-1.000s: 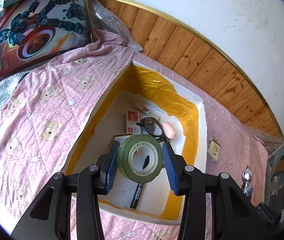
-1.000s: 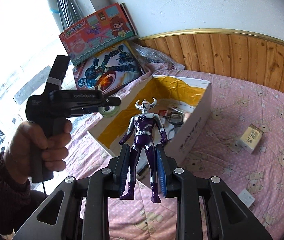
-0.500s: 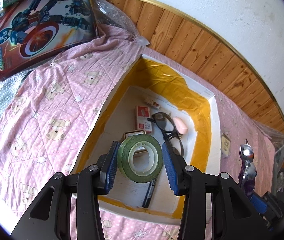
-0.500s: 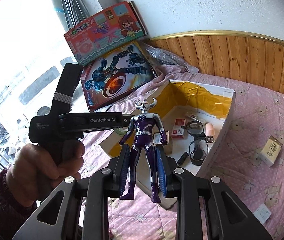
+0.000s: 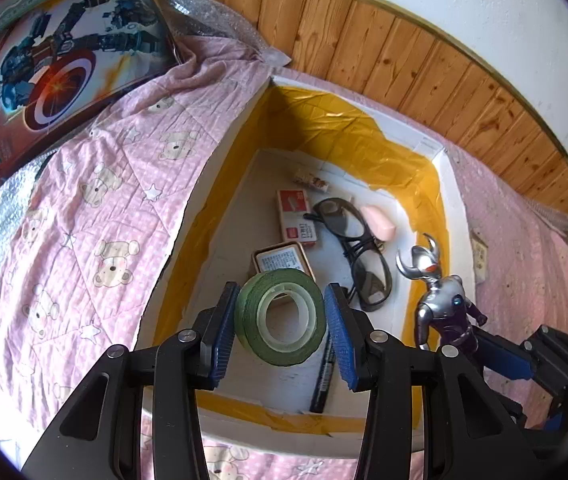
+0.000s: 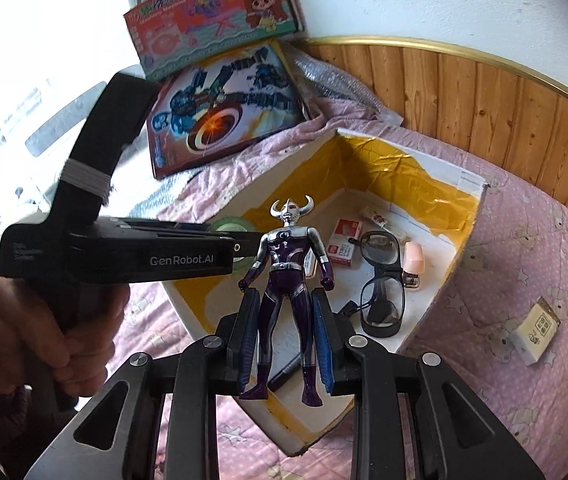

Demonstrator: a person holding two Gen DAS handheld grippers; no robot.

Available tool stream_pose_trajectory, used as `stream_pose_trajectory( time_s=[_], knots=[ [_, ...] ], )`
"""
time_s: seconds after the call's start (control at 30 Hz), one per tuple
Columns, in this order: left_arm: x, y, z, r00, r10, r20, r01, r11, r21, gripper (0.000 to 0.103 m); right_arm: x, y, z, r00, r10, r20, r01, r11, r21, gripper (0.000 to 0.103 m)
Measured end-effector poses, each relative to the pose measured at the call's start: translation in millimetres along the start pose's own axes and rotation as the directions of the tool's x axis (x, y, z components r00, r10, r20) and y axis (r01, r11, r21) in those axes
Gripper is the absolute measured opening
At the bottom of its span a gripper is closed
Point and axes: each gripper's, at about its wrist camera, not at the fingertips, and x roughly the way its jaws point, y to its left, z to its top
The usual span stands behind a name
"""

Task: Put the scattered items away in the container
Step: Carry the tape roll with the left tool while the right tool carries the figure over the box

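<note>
- Container [image 5: 450, 184], a white box lined with yellow tape, is lying open on the pink bear-print bedspread [image 5: 96, 208]; in the left wrist view it is filling the centre of the frame, with the wood-panelled wall at 12 to 2 o'clock.
- Box contents so far: dark-framed glasses [image 5: 358, 256], a red-and-white small carton [image 5: 296, 218], a pink eraser-like piece [image 5: 378, 220], a tin with a printed label [image 5: 280, 258] and a black marker [image 5: 324, 376].
- Left gripper [image 5: 282, 322] is holding the green tape roll [image 5: 280, 316] above the near half of the box; the jaws are closed on the roll's outer rim, one pad on each side.
- Right gripper [image 6: 286, 342] is carrying the purple-and-silver figure [image 6: 288, 284] upright; the jaws are clamped on its legs, and it is hanging over the near edge of the box.
- A person's hand [image 6: 24, 344] is gripping the left tool's handle at 9 o'clock in the right wrist view.
- Step in hand, as judged: both hands are delivering their items to the box, with release not yet made.
- Next move, as judged: each gripper is needing to lower toward a bare patch of box floor, clear of the glasses, and then part its jaws; the two tools are working close together, so staggered releases would be avoiding a knock.
- One small cream packet [image 6: 536, 330] is lying on the bedspread outside the box at 3 o'clock in the right wrist view, so pickup work is remaining.
</note>
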Motion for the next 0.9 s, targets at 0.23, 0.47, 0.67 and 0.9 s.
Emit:
stream_pose_trajectory(
  time_s=[0.23,0.47,0.67,0.9],
  knots=[
    [16,0,-1,0.999,0.035,-0.035,-0.034,0.999,0.034,0.045,24,-2,-1,0.995,-0.018,-0.095,0.011,0.997,-0.076,0.027],
    [30,3,-2,0.996,0.057,-0.071,-0.054,0.998,0.044,0.045,41,4,-1,0.985,-0.029,-0.168,0.001,0.987,-0.162,0.027],
    [35,7,-2,0.993,0.079,-0.084,-0.075,0.996,0.045,0.045,55,6,-4,0.975,-0.035,-0.218,-0.011,0.978,-0.208,0.027],
    [36,6,-1,0.993,0.075,-0.093,-0.071,0.996,0.046,0.045,65,6,-9,0.964,-0.041,-0.263,-0.025,0.970,-0.242,0.027]
  ],
)
